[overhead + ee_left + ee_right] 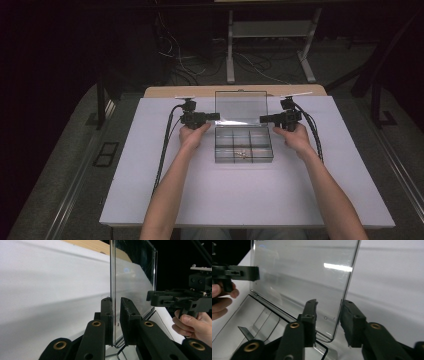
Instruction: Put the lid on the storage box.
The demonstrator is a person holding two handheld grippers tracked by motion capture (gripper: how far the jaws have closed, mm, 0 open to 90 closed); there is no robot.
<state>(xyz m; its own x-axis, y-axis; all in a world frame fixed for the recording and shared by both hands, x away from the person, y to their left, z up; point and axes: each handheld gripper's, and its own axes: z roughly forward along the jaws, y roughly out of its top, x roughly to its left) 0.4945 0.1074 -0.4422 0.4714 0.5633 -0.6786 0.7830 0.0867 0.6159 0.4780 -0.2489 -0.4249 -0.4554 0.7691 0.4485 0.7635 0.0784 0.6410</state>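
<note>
1. The clear box [244, 145] sits near the middle of the tabletop [150, 200], a little toward the far edge, with its lid [240, 106] standing upright off the rear hinge. I hold a gripper at each side edge of that lid
2. My left gripper [115, 306] has its jaws narrowed around the lid's left edge. The near jaw looks to touch the pane, but a sliver of gap shows on the other side, so I judge the grip is not yet firm
3. My right gripper [329, 308] has jaws further apart, straddling the lid's right edge with clear space on both sides. It holds nothing yet
4. Risk: if one side bites before the other, the thin lid could twist and strain the hinge
5. Risk: pads on smooth plastic may slip, and the lid could drop shut with a bang or fall backward
6. Risk: pushing the lid down with only a side hold could skid the light box across the tabletop, since nothing pins its base
7. Risk: small items [240, 153] lie in a front compartment; a jolt could bounce them over the dividers
8. Risk: squeezing hard near the corner might crack the pane
</note>
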